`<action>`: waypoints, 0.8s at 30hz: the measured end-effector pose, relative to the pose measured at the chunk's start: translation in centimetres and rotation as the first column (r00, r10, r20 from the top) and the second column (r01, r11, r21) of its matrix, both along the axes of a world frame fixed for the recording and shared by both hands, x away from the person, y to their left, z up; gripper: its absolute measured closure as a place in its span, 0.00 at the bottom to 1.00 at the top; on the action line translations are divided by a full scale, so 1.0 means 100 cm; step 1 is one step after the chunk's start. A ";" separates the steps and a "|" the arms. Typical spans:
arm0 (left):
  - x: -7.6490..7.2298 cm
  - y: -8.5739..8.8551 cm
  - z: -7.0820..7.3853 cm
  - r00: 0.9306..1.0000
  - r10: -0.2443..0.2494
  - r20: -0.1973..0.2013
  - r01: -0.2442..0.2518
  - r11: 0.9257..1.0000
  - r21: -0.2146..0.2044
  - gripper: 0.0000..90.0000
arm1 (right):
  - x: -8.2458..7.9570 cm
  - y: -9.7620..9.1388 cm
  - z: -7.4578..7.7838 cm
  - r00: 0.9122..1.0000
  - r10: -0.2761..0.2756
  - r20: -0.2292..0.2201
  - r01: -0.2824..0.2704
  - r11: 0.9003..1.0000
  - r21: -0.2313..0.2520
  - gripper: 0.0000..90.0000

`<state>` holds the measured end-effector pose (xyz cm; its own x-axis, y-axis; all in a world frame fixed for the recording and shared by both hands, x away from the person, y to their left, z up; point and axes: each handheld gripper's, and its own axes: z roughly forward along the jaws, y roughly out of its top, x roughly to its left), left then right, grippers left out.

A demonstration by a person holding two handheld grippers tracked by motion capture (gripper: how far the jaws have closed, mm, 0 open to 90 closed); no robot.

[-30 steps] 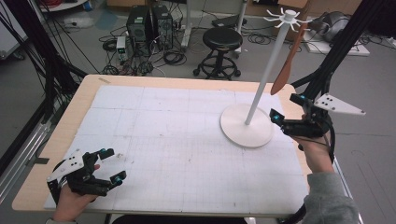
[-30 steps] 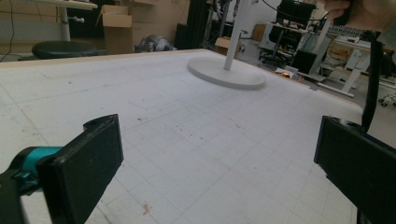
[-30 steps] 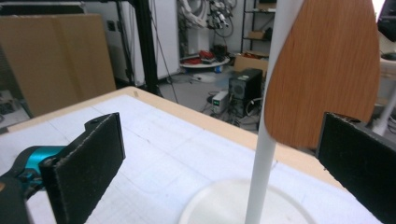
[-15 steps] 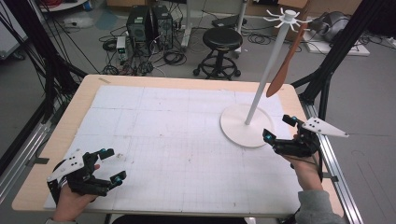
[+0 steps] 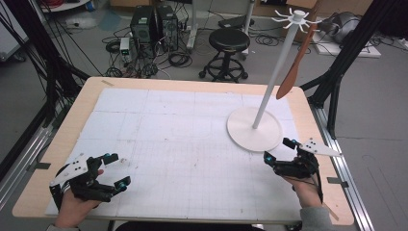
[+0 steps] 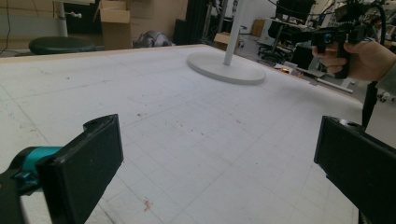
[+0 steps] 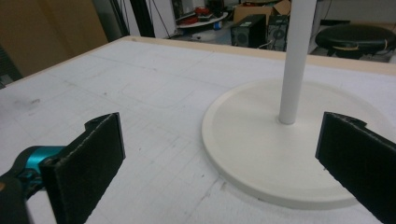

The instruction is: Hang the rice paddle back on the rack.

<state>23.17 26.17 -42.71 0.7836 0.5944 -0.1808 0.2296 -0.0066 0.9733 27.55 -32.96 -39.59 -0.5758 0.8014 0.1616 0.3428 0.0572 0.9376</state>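
Spatula (image 5: 294, 72) hanging on rack (image 5: 254, 129); right hand-held gripper (image 5: 281, 150) backing off, jaws apart; left hand-held gripper (image 5: 115, 170) idling, jaws apart — hang looks done.

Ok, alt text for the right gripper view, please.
Two open black jaws frame a white stand: its round base lies on the gridded white table just ahead, with its pole rising out of the top of the picture. Behind the table's far edge are a black stool and computer boxes on the floor.
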 end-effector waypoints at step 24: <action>-0.001 -0.002 0.000 1.000 -0.003 0.001 0.003 1.000 0.019 0.02 | -0.030 -0.011 -0.021 0.997 0.063 -0.048 -0.063 0.998 -0.002 0.00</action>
